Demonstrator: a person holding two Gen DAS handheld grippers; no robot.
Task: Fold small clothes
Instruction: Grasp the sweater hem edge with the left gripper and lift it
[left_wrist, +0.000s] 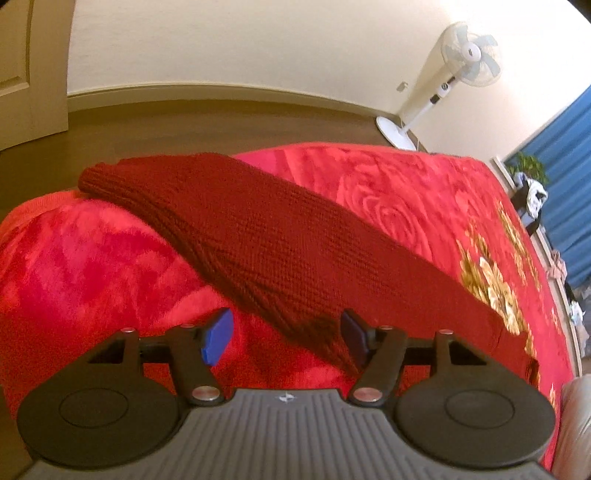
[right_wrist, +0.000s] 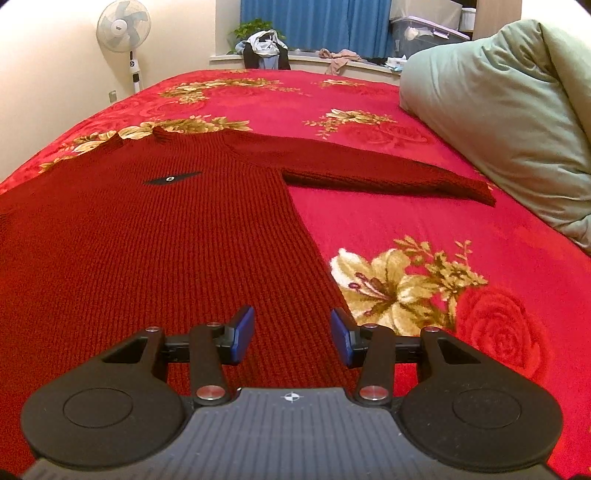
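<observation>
Two grippers, left gripper (left_wrist: 284, 334) and right gripper (right_wrist: 292, 334), fingers released, hover over the sweater (right_wrist: 155, 236) spread flat on the bed (right_wrist: 424, 221), ready for folding.

Left gripper (left_wrist: 286, 334): I see jaws spread wide, blue pads (left_wrist: 218, 339) facing each other, nothing between them. Right gripper (right_wrist: 292, 334): jaws likewise parted, pads (right_wrist: 243, 332) clear, pointing forward, level.
</observation>
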